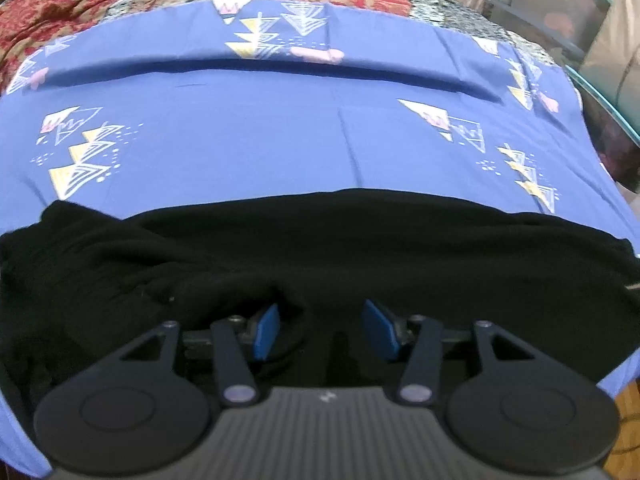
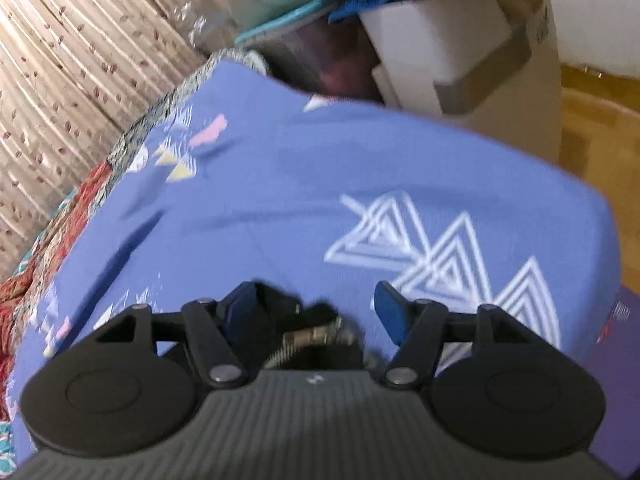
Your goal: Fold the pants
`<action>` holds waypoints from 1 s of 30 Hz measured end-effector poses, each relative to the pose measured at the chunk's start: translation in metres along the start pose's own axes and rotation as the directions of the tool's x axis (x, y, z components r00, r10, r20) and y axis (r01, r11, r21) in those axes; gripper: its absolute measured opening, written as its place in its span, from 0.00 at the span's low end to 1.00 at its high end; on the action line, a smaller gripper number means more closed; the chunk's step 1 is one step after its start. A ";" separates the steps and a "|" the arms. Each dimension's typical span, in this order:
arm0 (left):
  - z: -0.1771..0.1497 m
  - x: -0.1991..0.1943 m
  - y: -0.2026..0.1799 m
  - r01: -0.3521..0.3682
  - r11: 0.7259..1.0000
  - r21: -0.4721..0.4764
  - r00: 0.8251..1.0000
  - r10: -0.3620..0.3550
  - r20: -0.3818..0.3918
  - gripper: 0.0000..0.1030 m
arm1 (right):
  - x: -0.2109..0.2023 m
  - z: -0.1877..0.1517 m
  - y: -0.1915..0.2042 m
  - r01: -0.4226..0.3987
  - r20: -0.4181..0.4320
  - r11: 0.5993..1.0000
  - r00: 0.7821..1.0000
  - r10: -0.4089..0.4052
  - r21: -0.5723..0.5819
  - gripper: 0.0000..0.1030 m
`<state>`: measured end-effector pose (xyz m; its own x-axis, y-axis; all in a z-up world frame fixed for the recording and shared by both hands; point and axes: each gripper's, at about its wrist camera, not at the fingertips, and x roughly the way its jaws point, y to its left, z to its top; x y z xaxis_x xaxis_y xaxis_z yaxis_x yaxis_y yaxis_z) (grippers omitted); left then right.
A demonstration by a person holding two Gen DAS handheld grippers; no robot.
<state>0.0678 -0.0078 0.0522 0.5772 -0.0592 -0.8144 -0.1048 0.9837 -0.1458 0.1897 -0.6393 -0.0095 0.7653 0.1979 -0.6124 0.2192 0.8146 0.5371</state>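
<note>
Both sets of jaws stand apart, gripping nothing clearly; black pants (image 1: 360,240) hide the left pad (image 1: 267,332).

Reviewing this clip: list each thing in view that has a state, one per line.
Black pants: lying across the near edge of the bed, rumpled at the left end, not neatly folded.
Blue sheet: spread over the bed, a long crease across it.
Left claw: open, over the pants.
Right claw: open, black cloth by its left pad.
</note>
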 end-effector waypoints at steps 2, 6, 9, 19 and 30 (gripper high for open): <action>0.000 -0.004 -0.003 0.005 1.000 0.010 1.000 -0.005 0.008 0.46 | 0.009 -0.005 0.008 0.003 -0.038 1.000 0.999 -0.004 -0.012 0.47; -0.002 -0.016 0.001 -0.003 1.000 0.001 0.999 0.003 0.032 0.42 | 0.004 -0.009 0.041 0.010 -0.008 0.990 1.000 -0.011 -0.142 0.29; -0.002 -0.023 0.008 -0.023 1.000 -0.017 0.998 0.024 0.051 0.39 | -0.024 0.003 0.058 -0.060 0.150 0.988 0.985 0.081 -0.139 0.29; -0.007 0.033 0.018 -0.205 0.978 0.030 0.977 0.206 -0.050 0.38 | 0.070 0.006 0.044 0.155 -0.002 0.978 0.988 -0.157 -0.136 0.45; -0.005 -0.002 0.024 -0.100 0.995 0.001 0.994 0.100 0.042 0.39 | -0.027 -0.017 0.034 0.001 0.154 1.000 0.988 -0.001 0.001 0.52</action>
<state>0.0600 0.0151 0.0475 0.5972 0.0465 -0.8007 -0.1614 0.9849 -0.0632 0.1667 -0.6077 0.0152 0.8491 0.1110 -0.5165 0.2201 0.8144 0.5369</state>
